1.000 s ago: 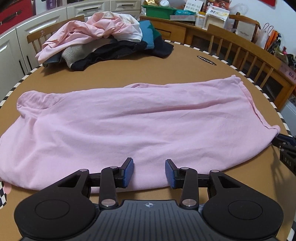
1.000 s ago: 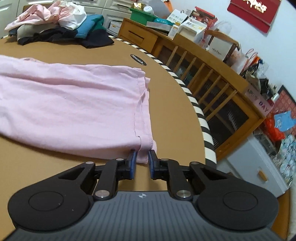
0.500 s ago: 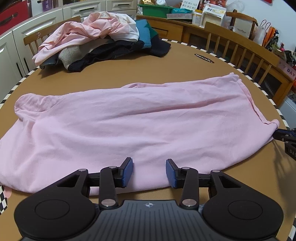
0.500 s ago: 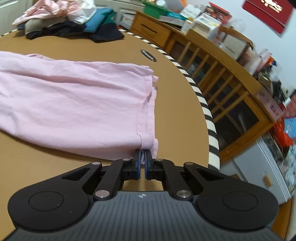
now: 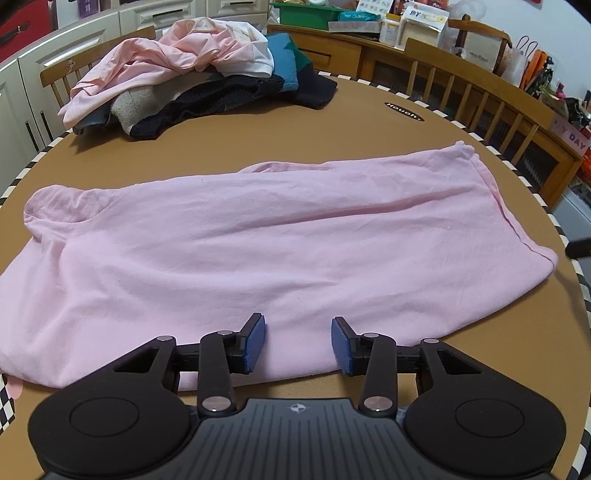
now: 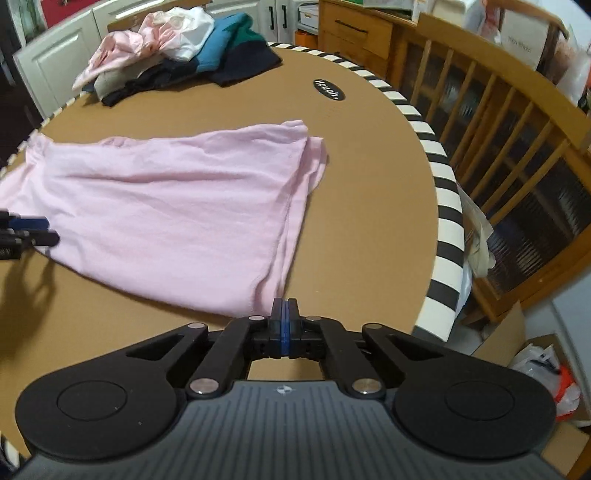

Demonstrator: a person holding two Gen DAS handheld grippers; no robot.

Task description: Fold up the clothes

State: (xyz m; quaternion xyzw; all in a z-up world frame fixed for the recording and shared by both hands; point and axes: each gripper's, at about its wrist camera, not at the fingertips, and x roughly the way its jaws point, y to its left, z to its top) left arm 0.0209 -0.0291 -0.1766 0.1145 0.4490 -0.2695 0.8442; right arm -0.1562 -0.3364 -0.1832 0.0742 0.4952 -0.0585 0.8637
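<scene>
A pink garment lies spread across the round brown table. My left gripper is open, its blue pads over the garment's near edge. My right gripper is shut on the garment's near right corner and holds it lifted off the table. The pink garment stretches left from there in the right wrist view. The left gripper's fingertips show at the left edge of that view.
A pile of unfolded clothes sits at the table's far side; it also shows in the right wrist view. Wooden chairs stand along the right. A sideboard with boxes stands behind the table.
My right gripper closed on the garment's right corner and rose, pulling the corner up and inward. My left gripper stayed open at the near edge.
</scene>
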